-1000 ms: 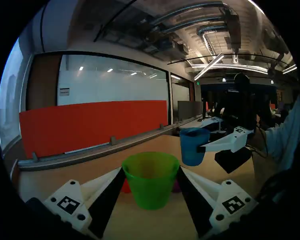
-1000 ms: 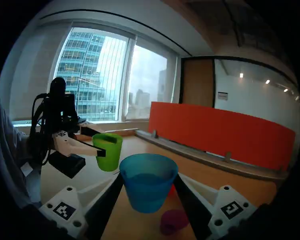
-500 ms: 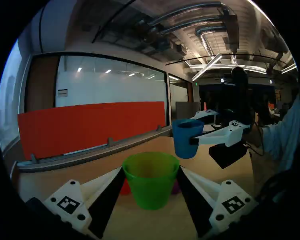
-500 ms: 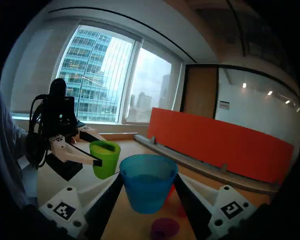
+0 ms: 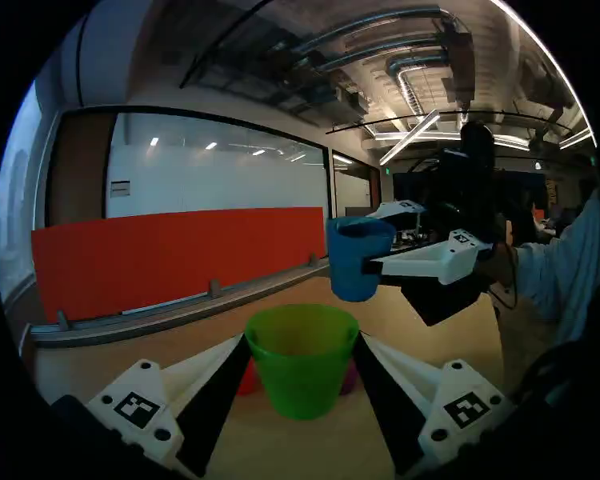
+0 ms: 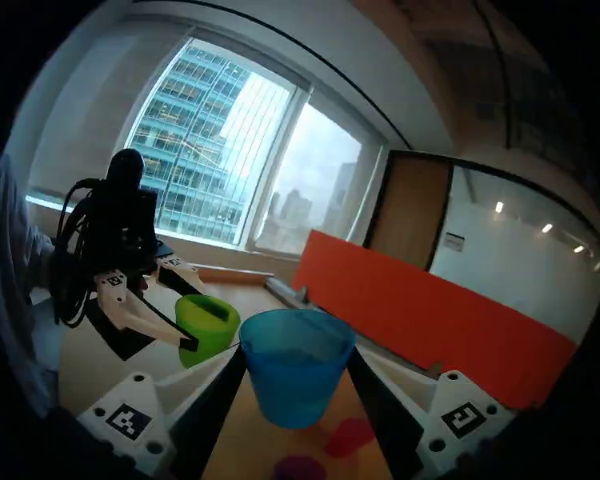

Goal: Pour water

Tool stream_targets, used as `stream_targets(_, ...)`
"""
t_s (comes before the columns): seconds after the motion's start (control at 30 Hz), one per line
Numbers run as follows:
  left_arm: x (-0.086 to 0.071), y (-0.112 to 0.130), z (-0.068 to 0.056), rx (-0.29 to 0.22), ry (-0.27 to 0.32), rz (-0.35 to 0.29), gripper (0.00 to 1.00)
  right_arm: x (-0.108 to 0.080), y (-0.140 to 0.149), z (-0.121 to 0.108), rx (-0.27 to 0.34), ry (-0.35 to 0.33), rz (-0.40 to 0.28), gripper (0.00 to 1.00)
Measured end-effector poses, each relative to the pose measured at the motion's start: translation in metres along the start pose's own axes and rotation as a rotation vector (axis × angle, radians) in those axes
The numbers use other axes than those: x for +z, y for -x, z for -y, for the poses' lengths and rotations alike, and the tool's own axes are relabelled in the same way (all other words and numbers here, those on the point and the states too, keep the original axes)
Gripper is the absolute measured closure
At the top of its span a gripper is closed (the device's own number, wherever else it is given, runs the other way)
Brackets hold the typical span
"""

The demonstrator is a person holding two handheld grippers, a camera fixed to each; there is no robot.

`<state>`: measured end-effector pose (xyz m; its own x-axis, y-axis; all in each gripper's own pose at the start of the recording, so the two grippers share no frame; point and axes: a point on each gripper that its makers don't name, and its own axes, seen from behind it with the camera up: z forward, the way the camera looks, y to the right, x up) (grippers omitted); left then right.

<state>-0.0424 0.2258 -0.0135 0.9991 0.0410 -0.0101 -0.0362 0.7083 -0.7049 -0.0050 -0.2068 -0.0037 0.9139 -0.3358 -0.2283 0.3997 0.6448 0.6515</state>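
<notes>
My left gripper (image 5: 302, 364) is shut on a green cup (image 5: 302, 368), held upright above the wooden table (image 5: 428, 316). In the left gripper view the blue cup (image 5: 354, 258) hangs higher and to the right, held by the right gripper (image 5: 364, 268). In the right gripper view my right gripper (image 6: 296, 376) is shut on that blue cup (image 6: 296, 376), which holds water and stands about upright. Lower and to the left there, the green cup (image 6: 206, 328) sits in the left gripper (image 6: 192, 340).
A red partition (image 5: 172, 252) and a rail run along the table's far edge. Red (image 6: 348, 436) and purple (image 6: 300, 467) shapes lie on the table below the blue cup. A sleeve (image 5: 556, 272) is at the right. Large windows (image 6: 212, 168) stand behind the left gripper.
The blue cup has risen and come closer over the green cup. The right gripper view has tilted upward, and the green cup sits lower in it.
</notes>
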Motion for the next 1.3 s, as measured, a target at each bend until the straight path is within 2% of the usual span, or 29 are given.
stream_targets(0.53,0.005,-0.008,-0.008,0.000,0.021,-0.010,0.13,0.013,-0.038,-0.015,-0.238,0.029,-0.032,0.10)
stream_targets(1.3,0.011,-0.014,-0.015,-0.005,0.046,-0.030,0.13,0.039,-0.080,-0.030,-0.537,0.058,-0.054,0.11)
